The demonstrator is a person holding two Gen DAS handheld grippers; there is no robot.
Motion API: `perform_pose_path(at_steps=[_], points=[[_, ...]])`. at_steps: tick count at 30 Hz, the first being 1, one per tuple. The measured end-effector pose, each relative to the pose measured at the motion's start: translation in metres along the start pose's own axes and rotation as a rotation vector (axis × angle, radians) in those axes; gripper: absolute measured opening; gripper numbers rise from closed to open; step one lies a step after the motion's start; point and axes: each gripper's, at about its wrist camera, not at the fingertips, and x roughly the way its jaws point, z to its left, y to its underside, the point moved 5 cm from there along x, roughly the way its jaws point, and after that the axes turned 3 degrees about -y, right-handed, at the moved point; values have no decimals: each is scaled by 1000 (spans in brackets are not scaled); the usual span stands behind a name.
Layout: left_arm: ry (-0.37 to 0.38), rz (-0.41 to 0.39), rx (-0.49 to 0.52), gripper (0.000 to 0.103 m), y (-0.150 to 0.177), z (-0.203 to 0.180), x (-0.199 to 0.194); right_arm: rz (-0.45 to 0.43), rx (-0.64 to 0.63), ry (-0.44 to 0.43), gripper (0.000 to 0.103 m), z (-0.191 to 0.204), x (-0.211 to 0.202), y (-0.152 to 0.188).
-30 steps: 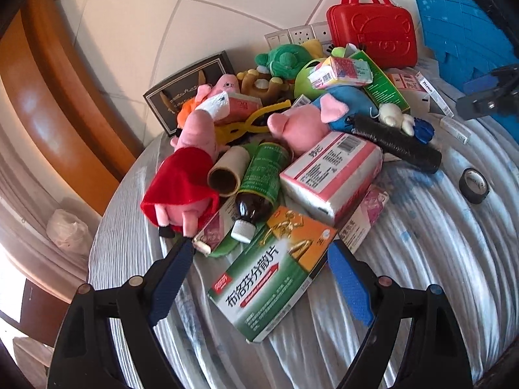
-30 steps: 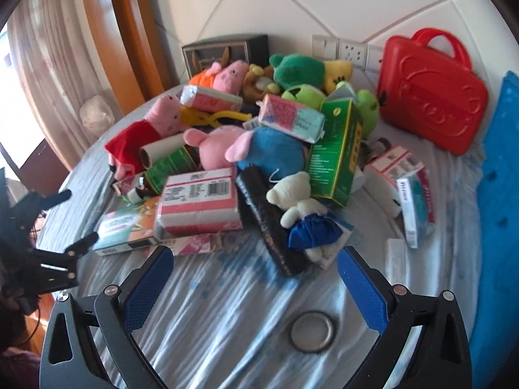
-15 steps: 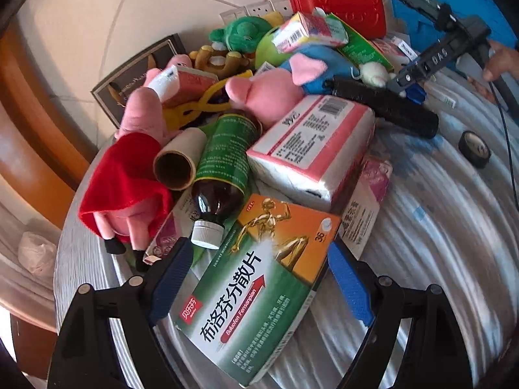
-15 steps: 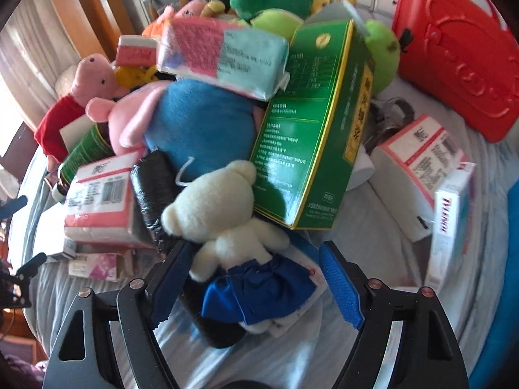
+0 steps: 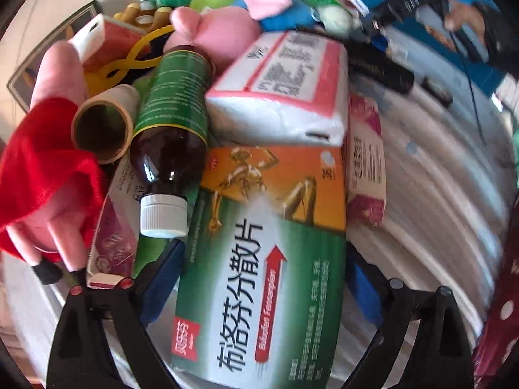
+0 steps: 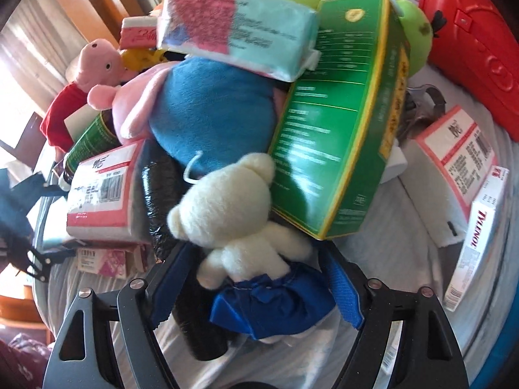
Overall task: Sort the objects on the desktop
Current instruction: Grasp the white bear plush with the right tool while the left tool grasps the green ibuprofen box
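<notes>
Counting 1 bottle (image 5: 170, 120), 2 tissue packs (image 6: 100, 191)

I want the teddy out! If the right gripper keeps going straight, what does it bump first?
Probably the teddy itself: it lies between the right gripper's fingers, blue skirt nearest. Depth is hard to judge.

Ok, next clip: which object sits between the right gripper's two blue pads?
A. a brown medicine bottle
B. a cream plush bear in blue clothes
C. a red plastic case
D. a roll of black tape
B. In the right wrist view the cream plush bear lies between the right gripper pads, its blue clothes filling the gap between them.
</notes>
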Motion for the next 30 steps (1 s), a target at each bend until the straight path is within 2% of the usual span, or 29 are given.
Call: perform_pose_path(at_steps=[1,5,9,14,19,20,21,24,30], points=[[19,0,-33,96,-1,2,2,5,-11,2,81,3,1,0],[-33,-24,-54,96,-5,-8,1,22,-37,9,81,9,5,-1],[-57,-19,-120,95,-2,-10,0,23,-29,19,78,6,4,0],[-76,-15,-144,95,0,-15,-1,20,3,15,68,-3,2,3],[-104,-11,-177,96,0,-16,0,4,-29,67,47,3,4,0],[-116,-15,-182,95,0,-17,-1,2,-37,69,41,5,3,1],[-136,-17,-184,94,1,-19,-2,-1,-31,54,39,7,1,3],[-205,-25,-187,92,2,-28,-8,-39,-25,40,39,15,-16,12],[-225,-104,-225,92,-1,-41,-38,-87,27,23,39,22,-53,33]])
